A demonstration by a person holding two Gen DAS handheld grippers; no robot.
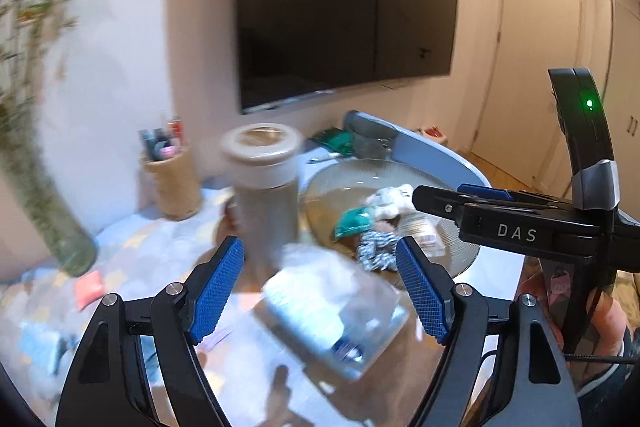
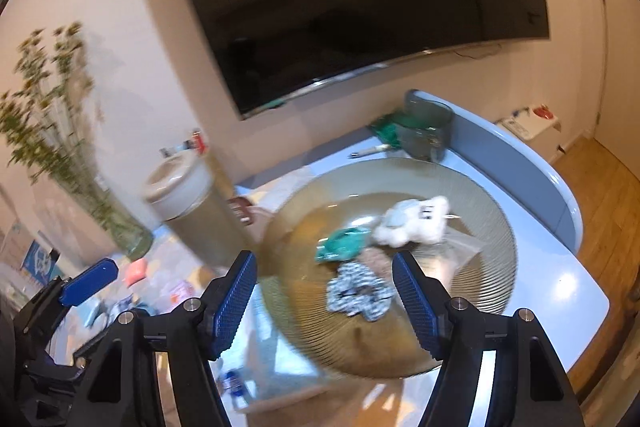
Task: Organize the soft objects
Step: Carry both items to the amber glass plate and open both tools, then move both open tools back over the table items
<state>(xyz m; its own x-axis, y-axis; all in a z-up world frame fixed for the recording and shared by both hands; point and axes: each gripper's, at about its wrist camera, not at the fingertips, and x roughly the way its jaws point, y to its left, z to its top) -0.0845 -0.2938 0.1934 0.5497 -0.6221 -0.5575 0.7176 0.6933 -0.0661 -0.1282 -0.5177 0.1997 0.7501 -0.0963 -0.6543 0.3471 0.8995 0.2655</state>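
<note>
Your left tongs [image 1: 320, 291] and right tongs [image 2: 324, 301] both stand apart and empty above the worktop [image 2: 560, 291]. The soft things, a white plush [image 2: 412, 223], a green cloth [image 2: 340, 245] and a patterned scrunchie [image 2: 358, 293], lie together in the ribbed glass bowl [image 2: 492, 227].

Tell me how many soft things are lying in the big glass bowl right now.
3 show clearly: a white plush toy at the back, a green cloth left of it, a patterned scrunchie nearest. A pinkish item beneath may be another.
</note>
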